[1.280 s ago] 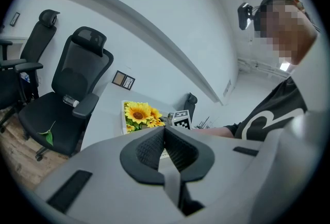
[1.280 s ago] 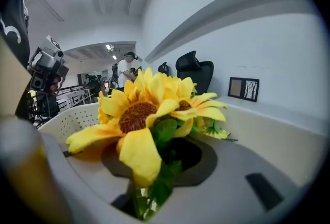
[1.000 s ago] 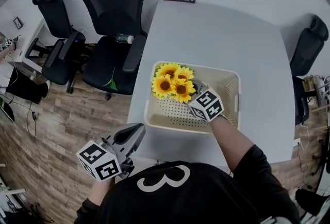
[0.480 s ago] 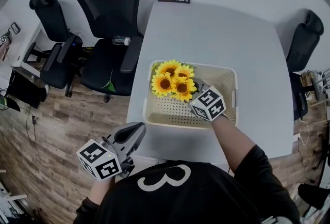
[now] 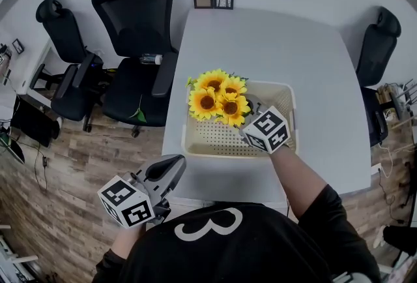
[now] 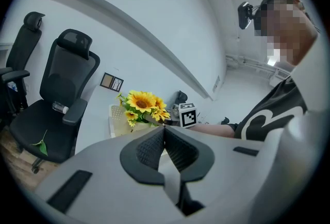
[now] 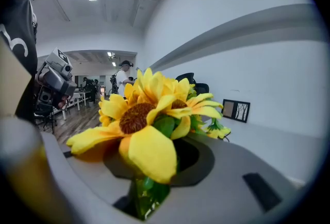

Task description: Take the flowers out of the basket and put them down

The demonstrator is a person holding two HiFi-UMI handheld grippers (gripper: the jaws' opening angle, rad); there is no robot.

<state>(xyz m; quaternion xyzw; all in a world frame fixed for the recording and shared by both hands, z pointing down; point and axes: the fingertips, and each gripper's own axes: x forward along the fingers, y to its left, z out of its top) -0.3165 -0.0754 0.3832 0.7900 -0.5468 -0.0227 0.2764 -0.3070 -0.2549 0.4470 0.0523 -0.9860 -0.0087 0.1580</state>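
On a white table [image 5: 260, 47], the right claw [image 5: 251, 112] clamps the green stems of a yellow sunflower bunch [image 5: 218, 96], blooms over the cream perforated plastic basket's [image 5: 225, 145] far-left corner. The left claw [image 5: 171, 167], closed and empty, hangs off the table's near edge.

Legible marks, as I see them from my station:

1. Numeral "3" [image 5: 203, 225]: large, white, printed on the black shirt [image 5: 280, 246] of the person carrying the rig. It reads plainly in the head view. In the left gripper view only curved white strokes of it show, and they can't be read there.

2. Square black-and-white code markers on the cube faces of the left gripper [image 5: 174, 163] and right gripper [image 5: 253, 111]: patterns only, not script.
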